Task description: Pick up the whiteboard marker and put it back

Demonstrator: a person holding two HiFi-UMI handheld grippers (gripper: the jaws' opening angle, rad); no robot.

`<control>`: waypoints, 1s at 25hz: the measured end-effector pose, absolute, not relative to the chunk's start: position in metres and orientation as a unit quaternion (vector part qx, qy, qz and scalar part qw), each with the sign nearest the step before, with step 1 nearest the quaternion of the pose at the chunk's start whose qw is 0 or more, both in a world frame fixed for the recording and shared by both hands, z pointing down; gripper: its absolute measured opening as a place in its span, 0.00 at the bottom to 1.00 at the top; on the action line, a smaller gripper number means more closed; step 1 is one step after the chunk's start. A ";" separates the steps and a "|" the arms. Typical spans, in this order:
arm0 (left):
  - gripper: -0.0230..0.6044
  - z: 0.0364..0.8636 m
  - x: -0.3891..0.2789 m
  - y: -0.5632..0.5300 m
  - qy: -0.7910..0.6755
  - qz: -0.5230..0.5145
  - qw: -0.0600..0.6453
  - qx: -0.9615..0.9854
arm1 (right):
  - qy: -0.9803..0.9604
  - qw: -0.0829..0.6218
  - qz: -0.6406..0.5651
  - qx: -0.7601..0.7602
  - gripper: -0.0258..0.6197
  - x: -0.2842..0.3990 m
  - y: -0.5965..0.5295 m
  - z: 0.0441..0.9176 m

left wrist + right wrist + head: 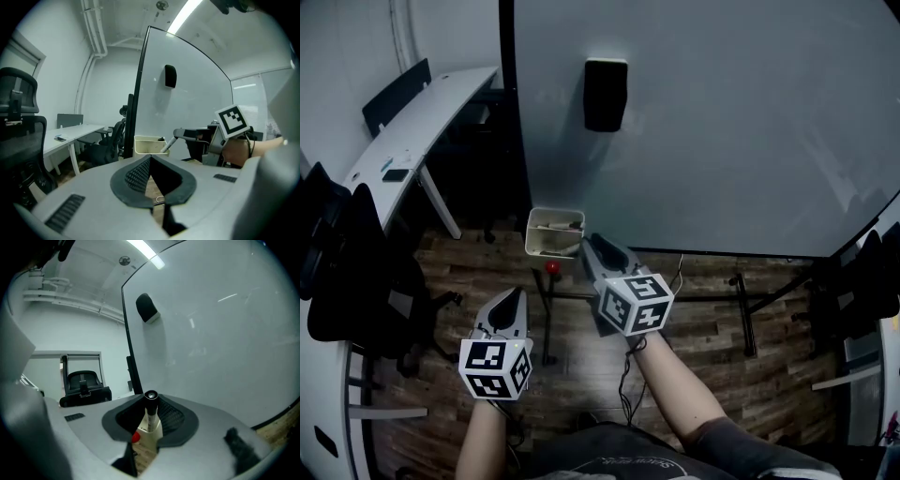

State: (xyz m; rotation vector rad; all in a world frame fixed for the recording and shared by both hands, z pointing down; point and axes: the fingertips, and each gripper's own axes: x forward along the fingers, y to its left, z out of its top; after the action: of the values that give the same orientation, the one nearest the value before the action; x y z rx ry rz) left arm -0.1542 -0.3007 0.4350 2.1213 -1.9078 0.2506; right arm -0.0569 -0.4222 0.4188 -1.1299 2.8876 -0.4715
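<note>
Right tool (589,246) is pinching the marker (150,416) near its black end, with the white body hanging out below the pads. The marker is in the air just over the tray (555,211) at the whiteboard's (722,141) bottom edge, not yet set down. Left tool (511,302) is pressed together and empty, hanging back low and to the left.

Risks we see:
- The grip is at one end only, so any knock of the free end on the tray rim could pivot the marker in the pads or pop it out.
- If we let go short of the tray, it drops past the front wall to the floor.
- The tray seems to hold other items already, so the marker may land on them and roll out.

Orientation: the long axis is steep, black end up, white end slanting down toward the tray opening.
</note>
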 end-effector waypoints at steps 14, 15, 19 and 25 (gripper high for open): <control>0.06 0.440 -0.148 -0.295 -0.653 0.096 0.140 0.738 | 0.922 -0.023 -0.141 -0.359 0.18 -0.067 -0.418 0.443; 0.06 0.439 -0.147 -0.294 -0.653 0.095 0.140 0.739 | 0.923 -0.026 -0.138 -0.359 0.18 -0.067 -0.418 0.443; 0.06 0.436 -0.146 -0.286 -0.651 0.090 0.139 0.741 | 0.918 -0.032 -0.127 -0.374 0.23 -0.061 -0.414 0.441; 0.06 0.429 -0.147 -0.270 -0.648 0.082 0.135 0.745 | 0.903 -0.019 -0.121 -0.412 0.25 -0.040 -0.406 0.428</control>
State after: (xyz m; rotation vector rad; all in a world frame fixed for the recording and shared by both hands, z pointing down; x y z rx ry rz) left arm -0.1470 -0.2703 0.4291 2.1587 -1.8770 0.2361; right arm -0.0400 -0.4057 0.4278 -1.3110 2.8710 -0.3862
